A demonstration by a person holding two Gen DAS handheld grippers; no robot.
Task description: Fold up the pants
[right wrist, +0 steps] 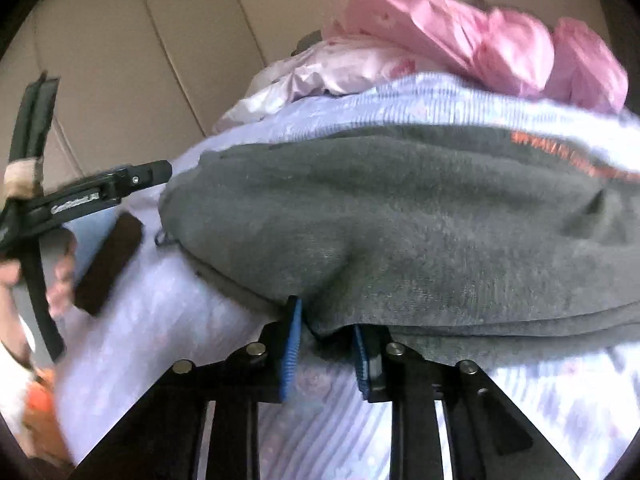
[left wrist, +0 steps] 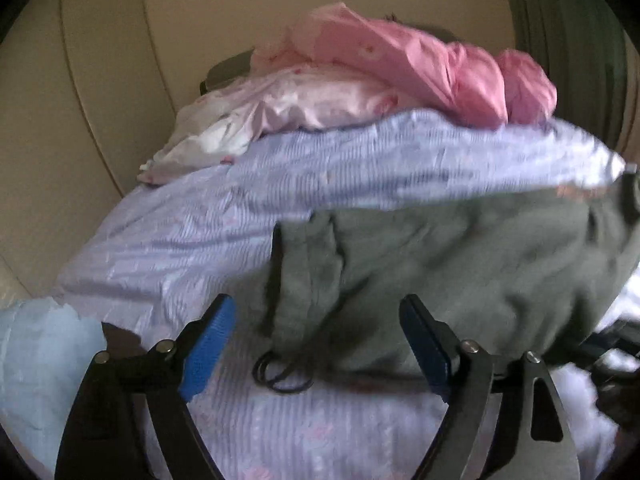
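Observation:
Dark grey-green pants (left wrist: 460, 272) lie bunched on a lilac striped bedsheet (left wrist: 192, 224), a black drawstring (left wrist: 280, 372) loose at their near edge. My left gripper (left wrist: 320, 316) is open, its blue pads (left wrist: 208, 344) spread apart just before the pants' left end, holding nothing. In the right wrist view the pants (right wrist: 400, 220) fill the middle, with orange lettering (right wrist: 568, 152) near the far edge. My right gripper (right wrist: 326, 320) is nearly shut, its jaws pinching the near hem of the pants. The left gripper's body (right wrist: 80, 200) shows at the left.
A pile of pink (left wrist: 420, 64) and pale floral clothes (left wrist: 280, 108) lies at the bed's far side, also in the right wrist view (right wrist: 480, 40). A beige padded headboard or wall (left wrist: 100, 60) stands behind. Light blue cloth (left wrist: 40, 360) sits lower left.

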